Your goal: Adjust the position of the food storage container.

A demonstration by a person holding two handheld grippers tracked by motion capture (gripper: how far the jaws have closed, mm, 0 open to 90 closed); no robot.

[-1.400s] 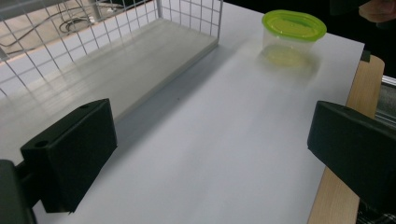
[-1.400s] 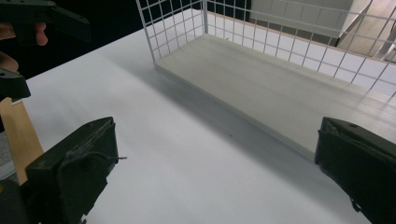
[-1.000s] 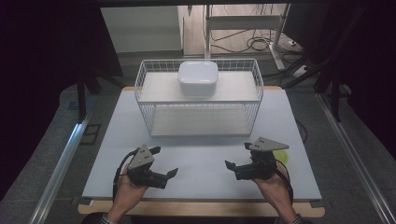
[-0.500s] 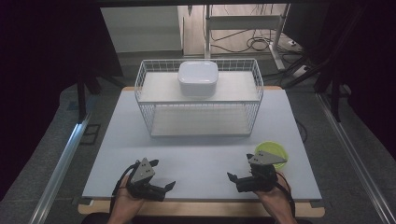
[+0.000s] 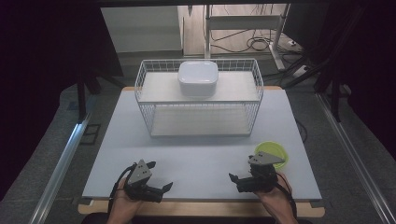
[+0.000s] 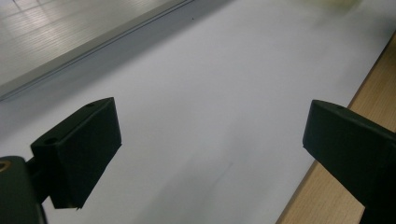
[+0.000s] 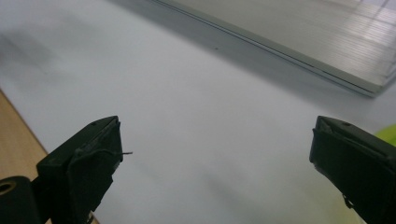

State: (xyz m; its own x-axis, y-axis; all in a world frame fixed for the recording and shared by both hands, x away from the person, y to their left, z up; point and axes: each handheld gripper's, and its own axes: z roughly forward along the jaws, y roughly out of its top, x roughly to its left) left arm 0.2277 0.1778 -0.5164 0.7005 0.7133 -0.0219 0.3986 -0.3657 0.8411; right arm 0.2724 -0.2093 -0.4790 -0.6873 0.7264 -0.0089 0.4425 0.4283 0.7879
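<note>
My left gripper (image 5: 159,177) rests low at the table's near left edge, held by a hand, its jaws wide apart and pointing right. In the left gripper view the left gripper (image 6: 210,154) is open over bare white tabletop. My right gripper (image 5: 239,181) sits at the near right, jaws pointing left and empty. In its own view the right gripper (image 7: 215,168) is open too. A yellow-green bowl (image 5: 272,152) lies on the table just behind the right gripper, and its edge (image 7: 388,134) peeks past the right jaw.
A white wire basket rack (image 5: 154,116) stands at the middle back of the white table (image 5: 201,154). On the rack's upper shelf sits a white square lidded container (image 5: 197,78). The table's wooden front rim (image 5: 205,207) runs below both hands. Cables lie on the floor behind.
Both hands have drawn back toward the near edge of the table. The right gripper slid off the yellow-green bowl, which now shows behind it.
</note>
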